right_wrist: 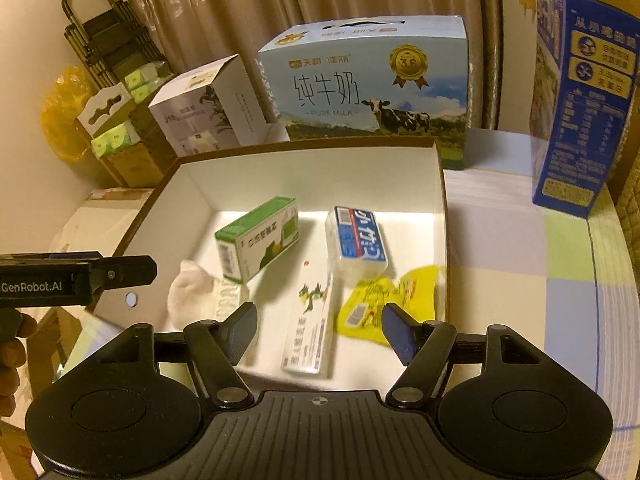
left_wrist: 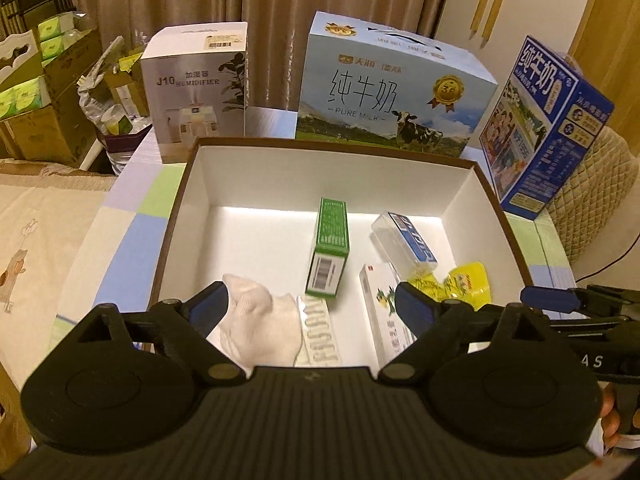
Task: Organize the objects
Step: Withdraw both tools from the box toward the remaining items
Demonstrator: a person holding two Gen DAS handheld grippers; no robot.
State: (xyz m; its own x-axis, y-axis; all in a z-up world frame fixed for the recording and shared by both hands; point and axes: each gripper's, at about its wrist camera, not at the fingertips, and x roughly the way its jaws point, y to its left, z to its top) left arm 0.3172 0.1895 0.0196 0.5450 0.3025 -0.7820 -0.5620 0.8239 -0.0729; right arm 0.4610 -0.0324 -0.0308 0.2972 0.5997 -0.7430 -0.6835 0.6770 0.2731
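The white sock (left_wrist: 256, 328) lies limp at the lower left of the open box (left_wrist: 472, 192) on the counter (right_wrist: 520, 240); soft and light, best pinched at its bunched middle. Left gripper (left_wrist: 316, 304) and right gripper (right_wrist: 318, 320) hover above, released and empty.

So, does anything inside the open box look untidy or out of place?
Somewhat. In the open box, the green carton, the blue-and-white pack and the long white box lie at different angles. The white sock is crumpled, and the yellow packet looks creased. Nothing seems spilled or broken.
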